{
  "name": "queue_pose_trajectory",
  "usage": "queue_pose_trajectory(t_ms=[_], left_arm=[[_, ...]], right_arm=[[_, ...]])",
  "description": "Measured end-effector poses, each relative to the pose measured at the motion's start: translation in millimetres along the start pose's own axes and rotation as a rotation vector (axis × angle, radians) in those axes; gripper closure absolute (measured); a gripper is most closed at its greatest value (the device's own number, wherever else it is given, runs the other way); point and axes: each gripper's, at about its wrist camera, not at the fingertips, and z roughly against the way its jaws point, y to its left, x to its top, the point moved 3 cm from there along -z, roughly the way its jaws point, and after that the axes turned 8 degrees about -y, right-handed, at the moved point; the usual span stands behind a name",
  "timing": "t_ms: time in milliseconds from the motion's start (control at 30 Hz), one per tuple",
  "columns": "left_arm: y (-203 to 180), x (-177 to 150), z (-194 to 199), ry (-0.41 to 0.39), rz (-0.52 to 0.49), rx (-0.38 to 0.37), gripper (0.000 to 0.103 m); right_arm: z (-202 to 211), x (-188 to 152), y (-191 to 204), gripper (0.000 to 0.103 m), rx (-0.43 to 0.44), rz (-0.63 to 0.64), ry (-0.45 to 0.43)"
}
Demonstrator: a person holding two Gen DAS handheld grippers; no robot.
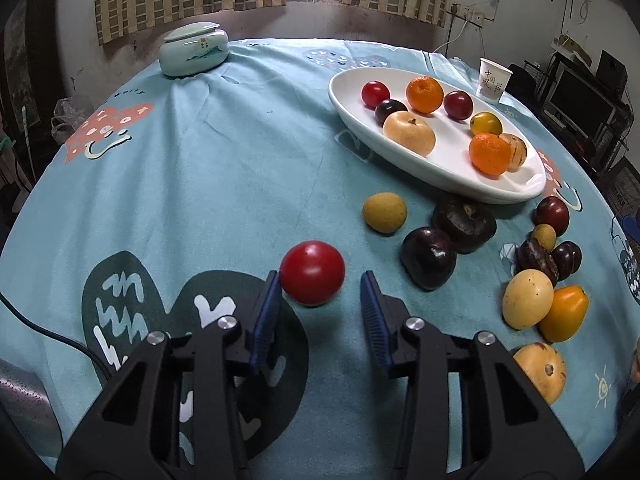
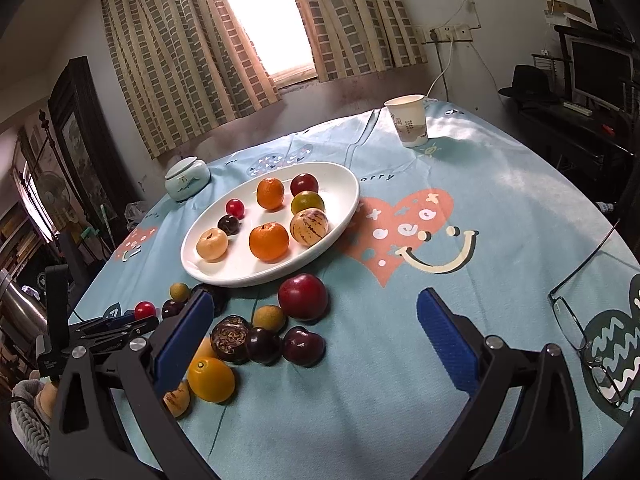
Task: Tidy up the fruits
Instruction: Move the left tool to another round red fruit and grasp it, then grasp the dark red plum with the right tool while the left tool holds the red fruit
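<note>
A small red round fruit (image 1: 312,272) lies on the blue tablecloth at the tips of my left gripper (image 1: 321,276). The left blue pad (image 1: 266,312) is right against it, while a gap shows on the right side, so the jaws stand open around it. The white oval plate (image 1: 440,184) at the back right holds several fruits, among them two oranges and dark plums. More loose fruits (image 1: 428,258) lie on the cloth in front of the plate. My right gripper (image 2: 317,295) is wide open above the cloth with nothing between its pads, and a red plum (image 2: 303,297) lies beyond it.
A pale ceramic lidded jar (image 1: 194,50) stands at the far left of the table, a paper cup (image 1: 494,80) behind the plate. Eyeglasses (image 2: 580,320) lie on the cloth at the right. A black cable (image 1: 40,332) runs over the left table edge.
</note>
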Motion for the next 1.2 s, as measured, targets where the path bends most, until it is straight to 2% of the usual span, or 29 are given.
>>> queue_pose_trajectory(t_ms=[133, 800, 900, 1000, 1200], left_arm=[[5.1, 1.9, -2.2, 0.001, 0.019, 0.002, 0.069], [7.8, 8.4, -8.3, -0.005, 0.025, -0.007, 0.070], [7.4, 8.8, -6.0, -0.014, 0.018, 0.002, 0.071], [7.4, 9.4, 0.9, -0.041, 0.017, 0.013, 0.071], [10.3, 9.2, 5.2, -0.047, 0.032, 0.010, 0.071]], right_arm=[[-2.1, -2.1, 1.1, 0.001, 0.004, 0.005, 0.010], [-7.4, -6.5, 5.3, 0.001, 0.013, 0.034, 0.050], [-9.3, -9.1, 7.9, 0.001, 0.012, 0.052, 0.066], [-18.4, -15.3, 6.9, 0.002, -0.018, 0.069, 0.121], [-32.8, -28.1, 9.8, 0.032, -0.011, 0.097, 0.216]])
